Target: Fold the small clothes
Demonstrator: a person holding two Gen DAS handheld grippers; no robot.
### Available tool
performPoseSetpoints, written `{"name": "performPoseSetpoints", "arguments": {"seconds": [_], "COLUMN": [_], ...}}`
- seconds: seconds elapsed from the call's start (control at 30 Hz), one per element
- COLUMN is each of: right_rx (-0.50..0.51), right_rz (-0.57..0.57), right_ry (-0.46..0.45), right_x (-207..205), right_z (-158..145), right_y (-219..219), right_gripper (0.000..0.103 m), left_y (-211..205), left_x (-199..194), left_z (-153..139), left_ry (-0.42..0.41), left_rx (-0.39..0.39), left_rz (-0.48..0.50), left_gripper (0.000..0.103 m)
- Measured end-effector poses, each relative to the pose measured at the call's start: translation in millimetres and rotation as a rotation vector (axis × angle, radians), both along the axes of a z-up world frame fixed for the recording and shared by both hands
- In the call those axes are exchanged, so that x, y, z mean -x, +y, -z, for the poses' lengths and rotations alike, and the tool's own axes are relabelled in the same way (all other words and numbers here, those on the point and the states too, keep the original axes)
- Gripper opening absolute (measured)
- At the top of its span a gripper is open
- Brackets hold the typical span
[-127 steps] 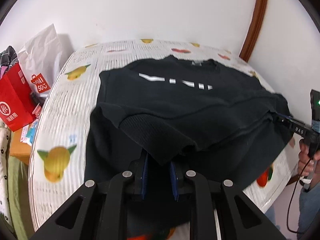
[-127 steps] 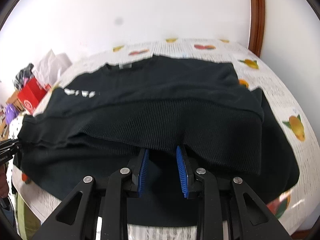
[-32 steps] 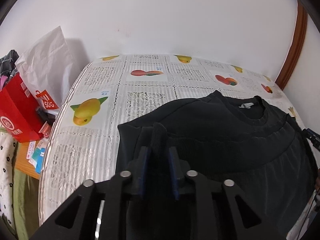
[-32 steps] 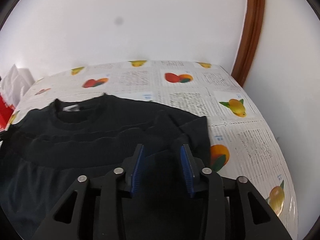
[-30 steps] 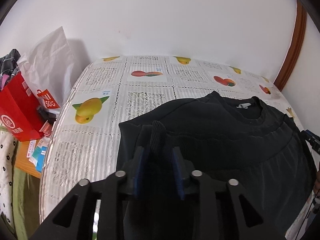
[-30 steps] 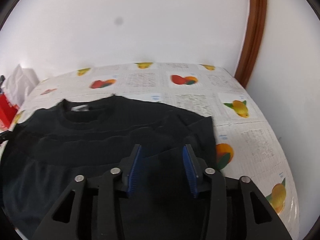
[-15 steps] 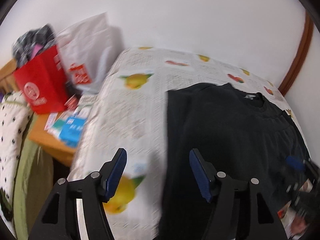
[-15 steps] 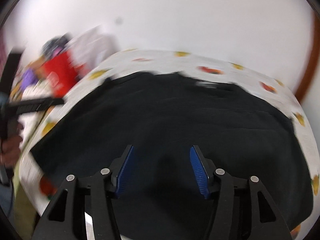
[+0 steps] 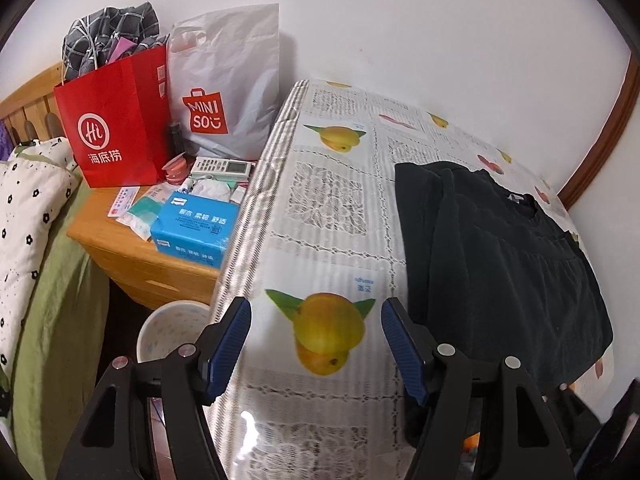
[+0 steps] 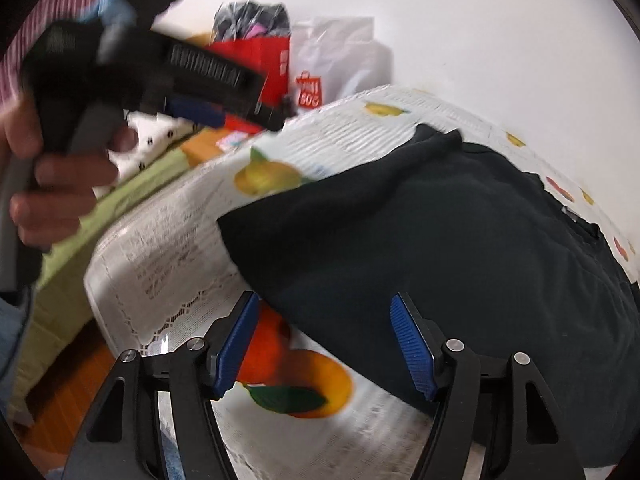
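Right tongs (image 10: pixel 320 344) opening, tilted down over black sweater (image 10: pixel 460 248), nothing gripped.

Black hand-held gripper (image 9: pixel 316 344), blue ribbed pads (image 9: pixel 226 346) (silver screws).

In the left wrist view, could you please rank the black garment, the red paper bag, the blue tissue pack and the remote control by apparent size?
1. black garment
2. red paper bag
3. blue tissue pack
4. remote control

The garment lies nearer the camera, which enlarges it.
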State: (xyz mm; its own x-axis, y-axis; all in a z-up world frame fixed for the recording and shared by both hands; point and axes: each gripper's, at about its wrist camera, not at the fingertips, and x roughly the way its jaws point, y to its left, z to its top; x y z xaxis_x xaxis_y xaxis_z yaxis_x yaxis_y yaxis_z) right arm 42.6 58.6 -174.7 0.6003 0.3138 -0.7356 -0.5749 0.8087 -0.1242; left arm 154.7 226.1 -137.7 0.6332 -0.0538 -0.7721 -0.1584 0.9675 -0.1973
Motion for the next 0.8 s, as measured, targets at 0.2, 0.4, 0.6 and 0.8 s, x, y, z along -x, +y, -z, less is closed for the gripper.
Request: {"name": "performPoseSetpoints", "arguments": {"seconds": [0.2, 0.4, 0.6, 0.8], "right_rx": [0.085, 0.092, -0.226, -0.594], "right_rz": [0.069, 0.138, 0.216, 0.376], "right_ry": [-0.045, -0.116, -0.139, -0.110], "right_x": [-8, -18, -15, -12], "right_z": [11, 0, -60, -87], "right_y": [23, 20, -45, -149], "right_gripper": [0.070, 0.012, 0.011, 0.011], "left_y": [9, 3, -11, -50], "left_x": [0, 1, 2, 6], "left_z": [5, 10, 13, 12], "left_ry": [-0.005, -0.007, -0.010, -0.044], "left_rx": [0.036, 0.028, 0.046, 0.071], "left_rz": [-0.002, 0.014, 0.041, 0.132], "left_gripper": [0.066, 0.066, 0.066, 0.066]}}
